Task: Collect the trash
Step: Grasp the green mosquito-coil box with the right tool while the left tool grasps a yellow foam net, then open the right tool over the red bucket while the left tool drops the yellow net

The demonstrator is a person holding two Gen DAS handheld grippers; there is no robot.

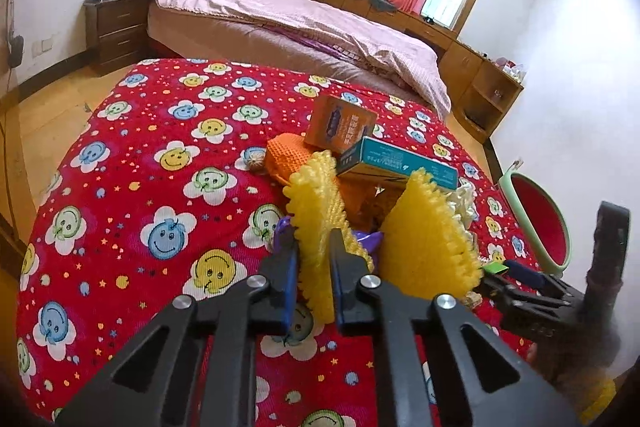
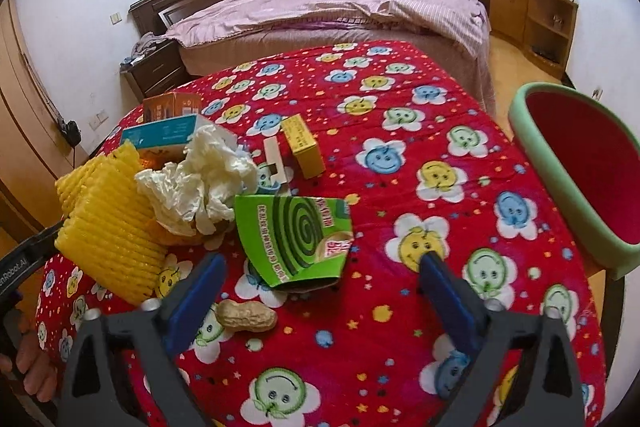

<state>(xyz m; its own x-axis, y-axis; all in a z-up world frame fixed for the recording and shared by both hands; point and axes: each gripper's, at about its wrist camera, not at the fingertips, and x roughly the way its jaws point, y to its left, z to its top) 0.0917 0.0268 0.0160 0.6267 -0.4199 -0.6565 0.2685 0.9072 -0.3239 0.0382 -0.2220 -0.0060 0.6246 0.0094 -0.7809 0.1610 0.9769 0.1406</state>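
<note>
The left tool (image 1: 314, 259) pinches a ribbed yellow foam net (image 1: 316, 211); the right tool (image 2: 320, 271) gapes wide, empty. Only its view shows the peanut (image 2: 247, 314).

Two grippers: the left gripper (image 1: 313, 267) and the right gripper (image 2: 320, 291). Two yellow foam nets (image 2: 108, 223), one orange foam net (image 1: 286, 157). Five boxes: an orange box (image 1: 340, 127), a teal box (image 1: 396, 167), a yellow box (image 2: 303, 147), a white box (image 2: 275, 161), a flattened green box (image 2: 296, 239). One wad of tissue (image 2: 200, 183). One peanut (image 2: 246, 315). One walnut (image 1: 255, 161). One bin (image 2: 576, 171) at right.
</note>
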